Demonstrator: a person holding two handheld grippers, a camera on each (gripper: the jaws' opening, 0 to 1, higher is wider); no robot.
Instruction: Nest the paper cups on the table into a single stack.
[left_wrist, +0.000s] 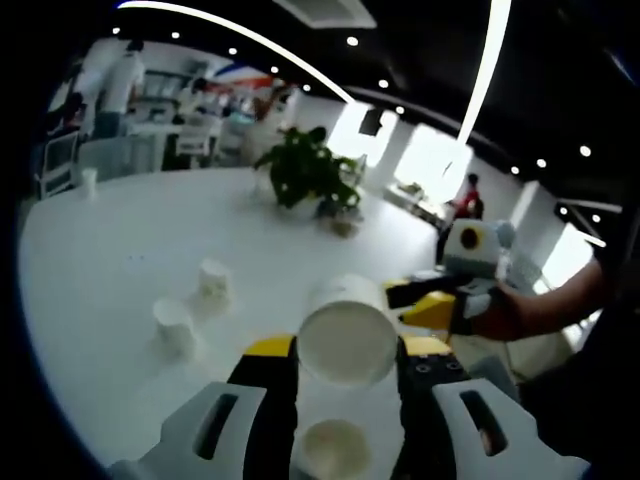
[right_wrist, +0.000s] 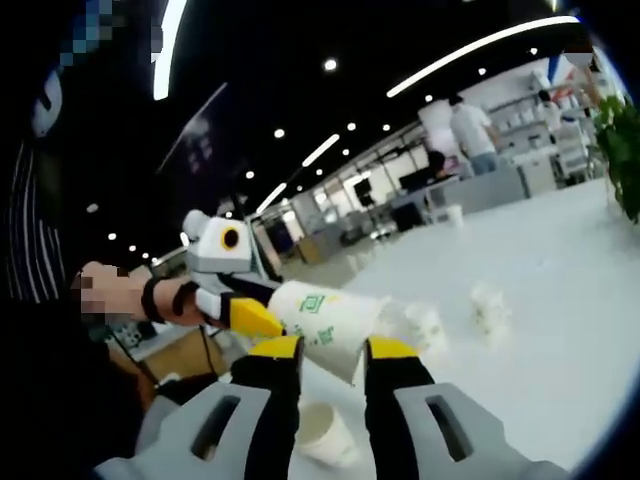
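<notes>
A white paper cup (left_wrist: 348, 340) lies sideways between my left gripper's (left_wrist: 348, 352) yellow-tipped jaws, one round end facing the camera. From the right, my right gripper (left_wrist: 425, 300) reaches to the cup's far end. In the right gripper view the same cup (right_wrist: 325, 322), printed with a green logo, sits tilted between my right gripper's (right_wrist: 335, 350) jaws, and my left gripper (right_wrist: 245, 312) touches its far end. Another cup (left_wrist: 335, 450) stands on the table below, also seen as the cup (right_wrist: 322, 435) under the right jaws. Two loose cups (left_wrist: 213, 280) (left_wrist: 175, 322) stand to the left.
The white table (left_wrist: 120, 250) stretches far back, with a potted plant (left_wrist: 305, 170) in its middle and a lone cup (left_wrist: 90, 182) at the far left edge. Two more cups (right_wrist: 425, 325) (right_wrist: 490, 305) stand on the table in the right gripper view. People stand at desks behind.
</notes>
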